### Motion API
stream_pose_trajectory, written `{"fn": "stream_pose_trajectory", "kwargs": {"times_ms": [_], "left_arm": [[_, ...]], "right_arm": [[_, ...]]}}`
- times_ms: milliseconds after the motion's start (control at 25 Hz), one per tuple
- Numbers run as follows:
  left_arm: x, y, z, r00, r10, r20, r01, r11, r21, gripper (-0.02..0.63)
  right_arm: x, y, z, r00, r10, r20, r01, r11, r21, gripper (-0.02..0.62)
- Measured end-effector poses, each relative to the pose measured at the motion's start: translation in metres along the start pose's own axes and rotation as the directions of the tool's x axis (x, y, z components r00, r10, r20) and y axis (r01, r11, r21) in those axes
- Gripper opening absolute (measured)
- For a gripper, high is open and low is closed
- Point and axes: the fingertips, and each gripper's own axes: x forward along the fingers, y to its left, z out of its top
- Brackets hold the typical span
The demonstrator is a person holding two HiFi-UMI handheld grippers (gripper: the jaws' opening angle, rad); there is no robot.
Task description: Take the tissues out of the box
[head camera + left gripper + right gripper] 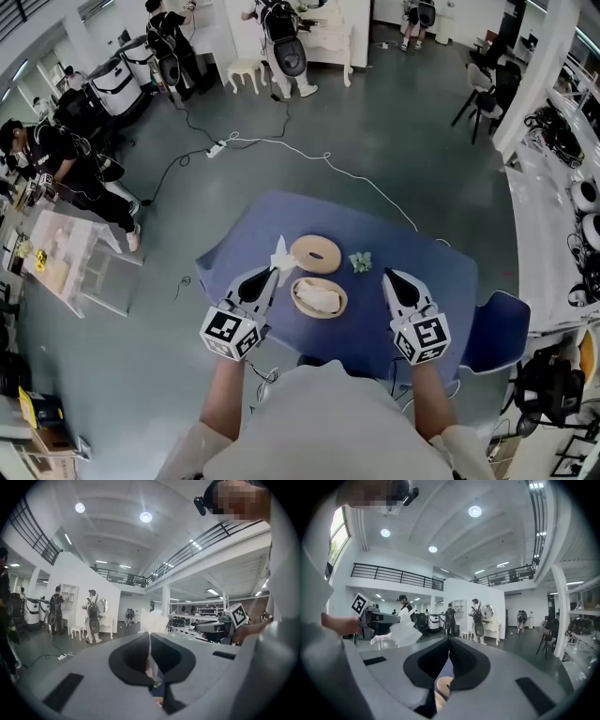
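An oval wooden tissue box [319,298] lies open on the blue table [441,272], with white tissues inside. Its ring-shaped lid [316,254] rests just behind it. My left gripper [275,273] hovers at the box's left, shut on a white tissue [281,253] that sticks up past its tips. The left gripper view shows that tissue [152,620] pinched between the jaws of my left gripper [150,637]. To the right of the box, my right gripper [387,275] is shut with nothing in it. In the right gripper view, the right gripper [449,640] has its tips together.
A small crumpled green thing [360,262] lies on the table right of the lid. A blue chair [497,337] stands at the table's right corner. A white cable [347,173] runs over the floor behind the table. People [281,42] stand far back.
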Motion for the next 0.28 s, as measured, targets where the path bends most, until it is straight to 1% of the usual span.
{"fn": "stream_pose_trajectory", "kwargs": {"times_ms": [280], "left_arm": [[0.0011,-0.007,-0.0038,1.0,-0.003,-0.002,0.003,1.0,0.005,0.011]], "right_arm": [[-0.0052,-0.0022,-0.0055,1.0,0.017,-0.008,-0.017,1.0,0.016,0.029]]}}
